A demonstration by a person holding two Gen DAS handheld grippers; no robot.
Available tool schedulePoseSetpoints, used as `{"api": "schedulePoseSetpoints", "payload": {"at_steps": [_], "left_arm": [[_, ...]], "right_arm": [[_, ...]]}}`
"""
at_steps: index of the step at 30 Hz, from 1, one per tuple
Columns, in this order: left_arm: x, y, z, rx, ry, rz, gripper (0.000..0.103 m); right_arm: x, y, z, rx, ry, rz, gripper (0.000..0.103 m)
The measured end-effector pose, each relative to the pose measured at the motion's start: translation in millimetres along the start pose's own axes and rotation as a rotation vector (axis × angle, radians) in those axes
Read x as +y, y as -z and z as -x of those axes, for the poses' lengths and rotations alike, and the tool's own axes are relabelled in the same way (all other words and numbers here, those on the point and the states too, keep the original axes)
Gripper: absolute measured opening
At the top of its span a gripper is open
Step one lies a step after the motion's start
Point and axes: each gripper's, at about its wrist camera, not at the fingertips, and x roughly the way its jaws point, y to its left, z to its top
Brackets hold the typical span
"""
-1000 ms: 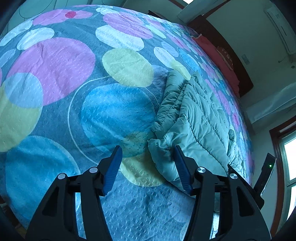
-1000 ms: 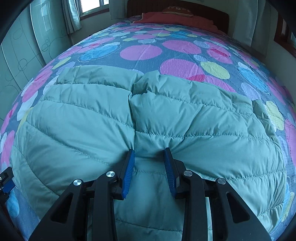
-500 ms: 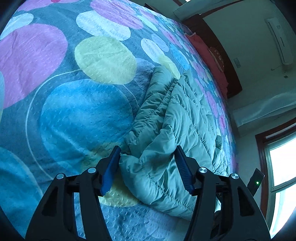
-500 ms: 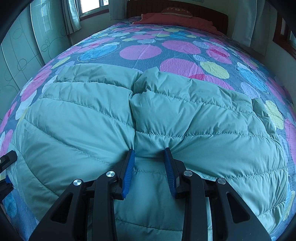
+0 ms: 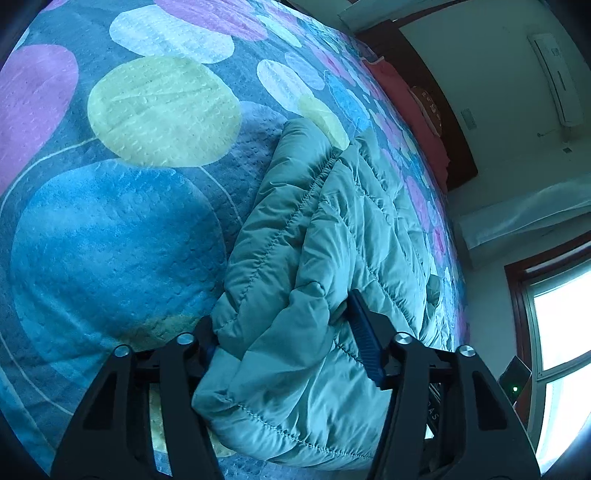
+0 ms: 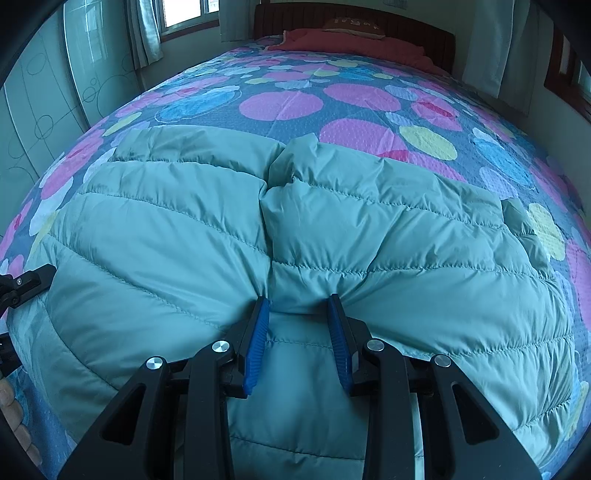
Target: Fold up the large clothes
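A large teal quilted puffer jacket (image 6: 369,236) lies spread on the bed. In the left wrist view its near corner (image 5: 295,332) bulges between the wide-open jaws of my left gripper (image 5: 284,325), whose left fingertip is hidden behind the fabric. My right gripper (image 6: 299,325) presses into the jacket's middle near the front seam, jaws partly closed with a fold of fabric between the blue pads (image 6: 258,332). The left gripper shows at the left edge of the right wrist view (image 6: 22,284).
The bed has a bedspread (image 5: 110,221) with coloured circles. A red pillow (image 6: 351,40) and dark headboard (image 6: 369,14) are at the far end. A wardrobe (image 6: 55,92) stands left of the bed, a window (image 5: 557,332) to the side.
My left gripper has moved forward over the bedspread until the jacket's corner sits between its open jaws. The right gripper has stayed in place on the jacket.
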Motion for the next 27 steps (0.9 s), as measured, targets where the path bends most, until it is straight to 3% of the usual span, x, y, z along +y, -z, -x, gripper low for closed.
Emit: {"api": "schedulePoseSetpoints", "payload": {"at_steps": [4, 8, 21, 27], "left_arm": [[-7.3, 6.2, 2.2, -0.012, -0.002, -0.045, 0.03], [-18.1, 9.4, 9.5, -0.04, -0.004, -0.103, 0.02], [-48.2, 15.6, 30.8, -0.125, -0.001, -0.205, 0.015], [-94.9, 26.8, 51.7, -0.176, 0.039, -0.318, 0.015]], "right_arm": [[0.1, 0.4, -0.1, -0.002, 0.001, 0.003, 0.033], [1.2, 1.6, 0.3, -0.003, 0.002, 0.005, 0.033], [-0.6, -2.4, 4.0, -0.027, 0.003, 0.003, 0.033], [-28.2, -4.6, 27.7, -0.067, -0.013, -0.057, 0.034]]}}
